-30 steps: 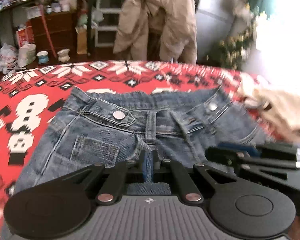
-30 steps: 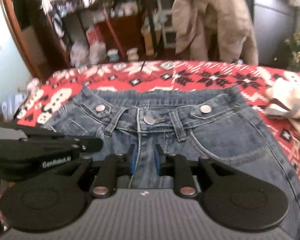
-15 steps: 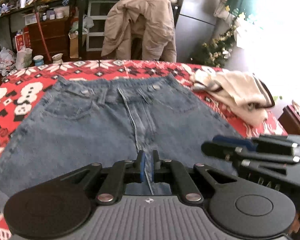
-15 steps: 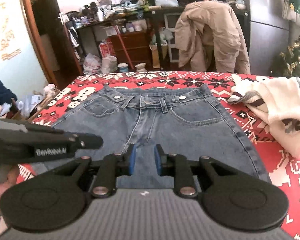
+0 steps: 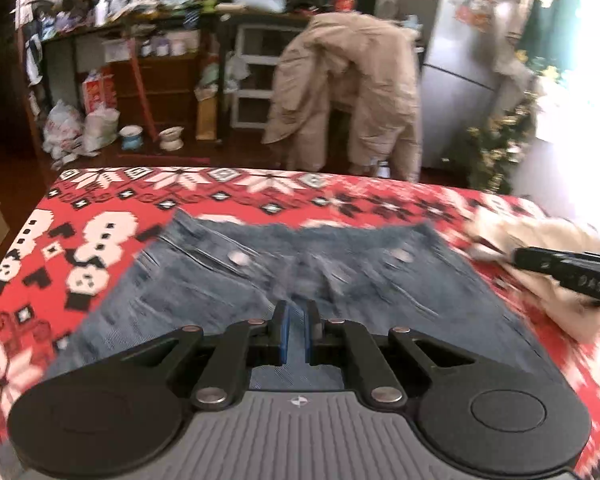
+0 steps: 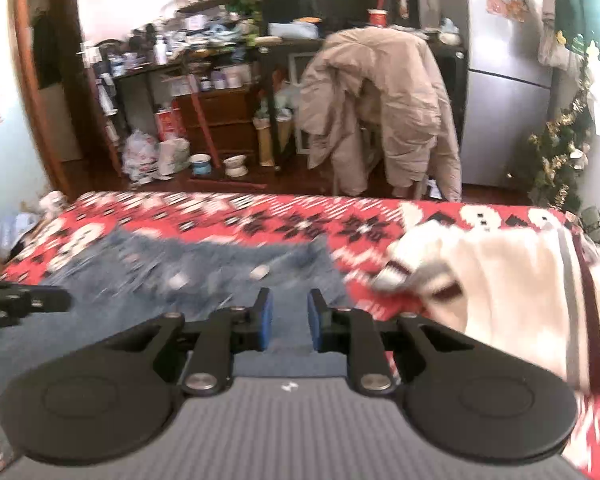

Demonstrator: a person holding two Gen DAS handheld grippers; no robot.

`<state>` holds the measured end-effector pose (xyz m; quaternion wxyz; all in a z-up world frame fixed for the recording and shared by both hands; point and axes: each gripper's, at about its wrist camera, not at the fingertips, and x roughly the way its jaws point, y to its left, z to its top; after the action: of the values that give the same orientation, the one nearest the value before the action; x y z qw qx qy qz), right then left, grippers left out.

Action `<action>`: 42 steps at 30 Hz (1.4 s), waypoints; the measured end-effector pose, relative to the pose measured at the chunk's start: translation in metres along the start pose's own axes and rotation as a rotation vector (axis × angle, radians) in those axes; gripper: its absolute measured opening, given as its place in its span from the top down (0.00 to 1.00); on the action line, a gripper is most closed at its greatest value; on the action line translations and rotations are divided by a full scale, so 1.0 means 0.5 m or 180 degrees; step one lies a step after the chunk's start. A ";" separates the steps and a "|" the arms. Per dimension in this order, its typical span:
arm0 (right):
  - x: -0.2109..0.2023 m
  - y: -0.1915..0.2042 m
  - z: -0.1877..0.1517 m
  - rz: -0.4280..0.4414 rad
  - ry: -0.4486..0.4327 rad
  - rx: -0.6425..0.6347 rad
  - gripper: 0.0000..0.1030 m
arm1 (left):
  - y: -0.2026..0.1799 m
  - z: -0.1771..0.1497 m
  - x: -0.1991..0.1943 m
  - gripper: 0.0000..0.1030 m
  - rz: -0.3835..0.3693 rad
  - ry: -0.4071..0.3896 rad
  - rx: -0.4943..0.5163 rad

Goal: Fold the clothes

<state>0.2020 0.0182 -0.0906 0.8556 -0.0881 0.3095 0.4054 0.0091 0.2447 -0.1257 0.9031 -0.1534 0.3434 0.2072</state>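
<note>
Blue jeans (image 5: 360, 280) lie flat on a red patterned bedspread (image 5: 100, 220), waistband at the far side, blurred by motion. My left gripper (image 5: 296, 312) hovers over the jeans' middle, shut to a thin slit, and I see no cloth pinched. In the right wrist view the jeans (image 6: 160, 280) sit left of centre. My right gripper (image 6: 289, 300) is above their right edge, its jaws closing with a clear gap and nothing between the pads. A white striped sweater (image 6: 500, 280) lies crumpled just right of it. Each gripper's side shows in the other view, the right (image 5: 572, 272) and the left (image 6: 20, 304).
The sweater (image 5: 540, 240) also lies at the bed's right side in the left wrist view. Beyond the bed's far edge a tan coat (image 6: 380, 108) hangs over a chair. A grey fridge (image 6: 508, 120), a small decorated tree (image 6: 560, 160) and cluttered shelves (image 6: 204, 60) stand behind.
The right view has swung right, from the jeans' middle to their right edge beside the sweater. The left view pulled back, then came nearer the waistband. Both grippers have spread apart.
</note>
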 end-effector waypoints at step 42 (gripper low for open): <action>-0.060 0.157 -0.036 0.0743 0.0243 -0.0311 0.89 | 0.332 -0.115 -0.161 0.71 0.0198 0.0053 -0.0656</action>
<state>0.1209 0.0432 -0.0789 0.7850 -0.1084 0.3298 0.5132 -0.1568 0.3429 -0.1342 0.8728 -0.2365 0.3324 0.2681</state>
